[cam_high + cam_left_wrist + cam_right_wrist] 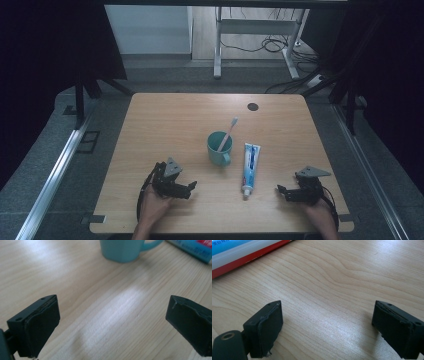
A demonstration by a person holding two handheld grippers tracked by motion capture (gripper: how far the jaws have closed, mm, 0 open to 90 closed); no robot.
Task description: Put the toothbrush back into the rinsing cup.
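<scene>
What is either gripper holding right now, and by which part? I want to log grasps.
Nothing is held. The left gripper and right gripper both stand open over bare table, apart from the toothpaste tube and cup.

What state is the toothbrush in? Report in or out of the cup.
In: the toothbrush stands slanted inside the teal cup, bristles up.

A light wooden table (165, 125) carries a teal mug (219, 148) just ahead of the left gripper (192, 187) and 1 toothpaste tube (250, 167) between mug and right gripper (280, 190).
</scene>
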